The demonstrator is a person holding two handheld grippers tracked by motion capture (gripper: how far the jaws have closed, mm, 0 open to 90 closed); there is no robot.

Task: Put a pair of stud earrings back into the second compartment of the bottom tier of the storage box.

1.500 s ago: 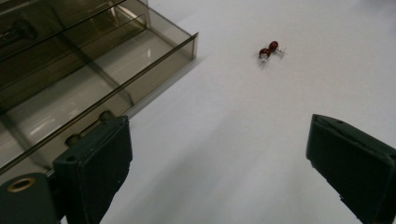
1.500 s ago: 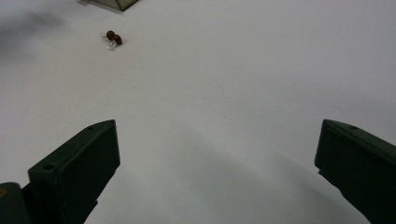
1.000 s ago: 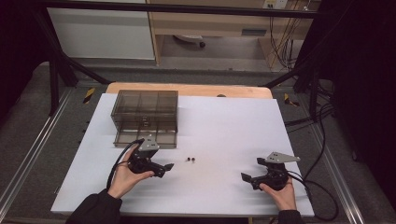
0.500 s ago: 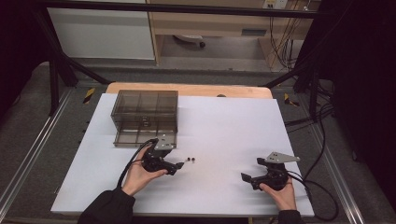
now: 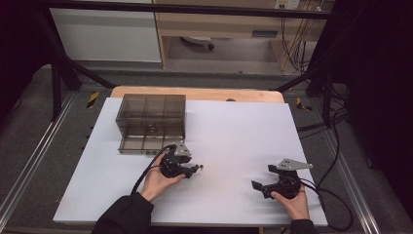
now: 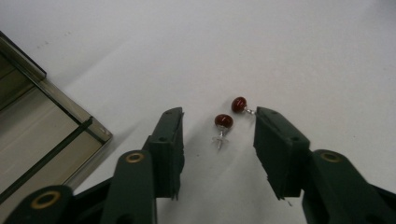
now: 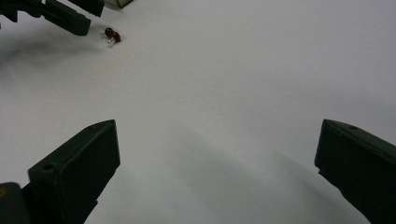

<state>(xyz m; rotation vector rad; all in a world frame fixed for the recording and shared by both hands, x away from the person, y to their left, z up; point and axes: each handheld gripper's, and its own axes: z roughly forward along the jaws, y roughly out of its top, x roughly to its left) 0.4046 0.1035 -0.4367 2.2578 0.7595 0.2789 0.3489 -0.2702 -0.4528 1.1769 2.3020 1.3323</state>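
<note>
White table (image 5: 234,136), red earrings (image 6: 223,121) between closing left gripper (image 6: 218,122) jaws, untouched

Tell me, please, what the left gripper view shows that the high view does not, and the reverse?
Left gripper view alone: the two earrings resolve as red beads on silver posts, lying between the left gripper jaws, which have just been closing without pressing them. High view alone: the whole smoky drawer box, the right gripper, both hands and the wooden table edge. Shared: the white tabletop and the box's open drawer.
</note>
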